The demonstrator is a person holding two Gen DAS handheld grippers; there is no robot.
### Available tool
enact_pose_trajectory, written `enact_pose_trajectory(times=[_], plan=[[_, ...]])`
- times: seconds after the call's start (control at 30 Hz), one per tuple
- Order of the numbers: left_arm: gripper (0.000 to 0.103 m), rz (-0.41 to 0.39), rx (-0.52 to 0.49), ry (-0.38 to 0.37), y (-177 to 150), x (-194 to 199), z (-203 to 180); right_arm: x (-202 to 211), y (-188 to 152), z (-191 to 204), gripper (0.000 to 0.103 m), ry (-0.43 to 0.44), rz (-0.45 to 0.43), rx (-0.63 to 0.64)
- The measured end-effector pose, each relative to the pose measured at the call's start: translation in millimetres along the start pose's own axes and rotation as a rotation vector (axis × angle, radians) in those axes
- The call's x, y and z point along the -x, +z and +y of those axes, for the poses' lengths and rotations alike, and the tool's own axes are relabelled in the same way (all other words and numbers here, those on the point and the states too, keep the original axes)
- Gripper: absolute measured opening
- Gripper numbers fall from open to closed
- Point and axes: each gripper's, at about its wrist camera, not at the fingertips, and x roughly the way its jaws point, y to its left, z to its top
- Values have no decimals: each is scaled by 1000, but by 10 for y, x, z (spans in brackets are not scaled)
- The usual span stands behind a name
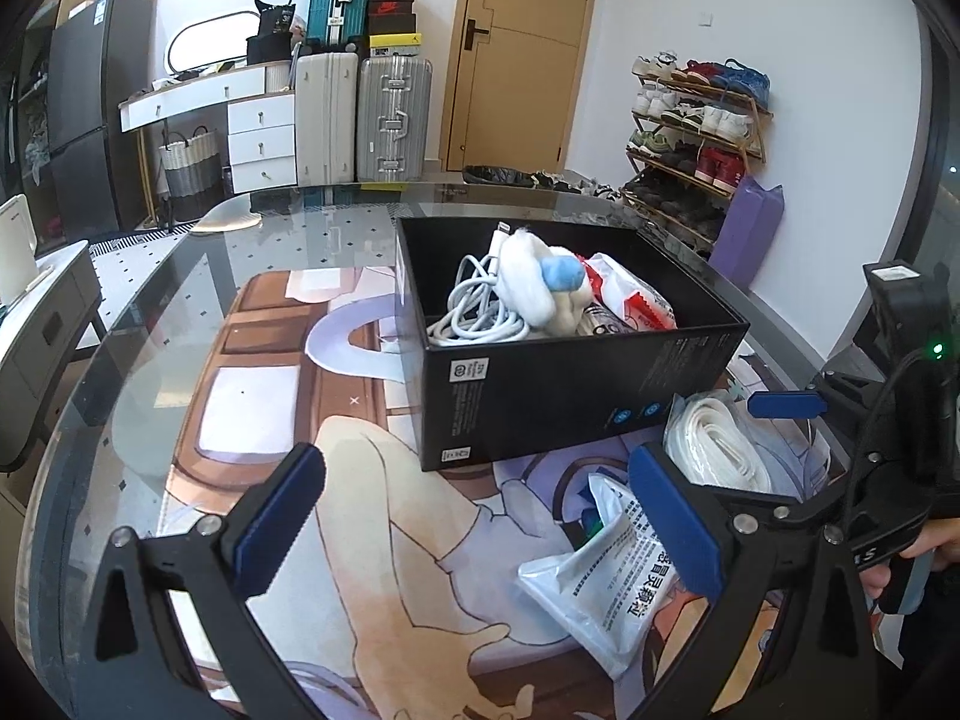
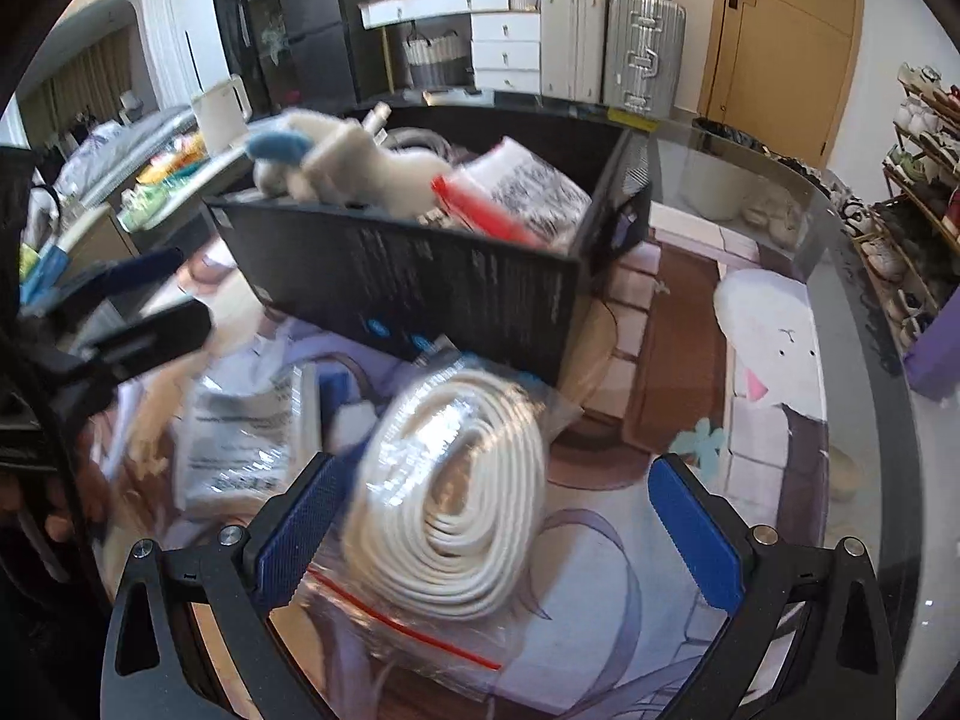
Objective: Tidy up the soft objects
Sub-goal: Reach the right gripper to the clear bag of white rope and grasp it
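Left wrist view: left gripper [image 1: 480,528] fingers are spread wide over nothing, hovering above the glass-topped desk [image 1: 180,276] with its cartoon mat [image 1: 360,480]; the black box [image 1: 576,384] is sitting mid-desk holding a plush toy [image 1: 540,282] and white cable [image 1: 480,312], a printed pouch [image 1: 606,588] is lying in front of it, and suitcases [image 1: 366,114], a wooden door [image 1: 522,48] and a shoe rack [image 1: 696,144] are lining the far wall. Right wrist view, partly blurred: right gripper [image 2: 498,534] fingers are standing apart around the bagged white coil [image 2: 462,498] lying on the mat just before the box, left pad touching the bag, not clamping.
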Motion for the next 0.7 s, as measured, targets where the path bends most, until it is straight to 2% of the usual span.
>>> enact_pose_trajectory(times=[0.27, 0.7], plan=[[102, 19, -33, -21, -11, 1, -57, -34, -29, -134, 102, -4, 23, -8], [102, 29, -44, -40, 2, 18, -80, -107, -35, -120, 102, -16, 35, -10]])
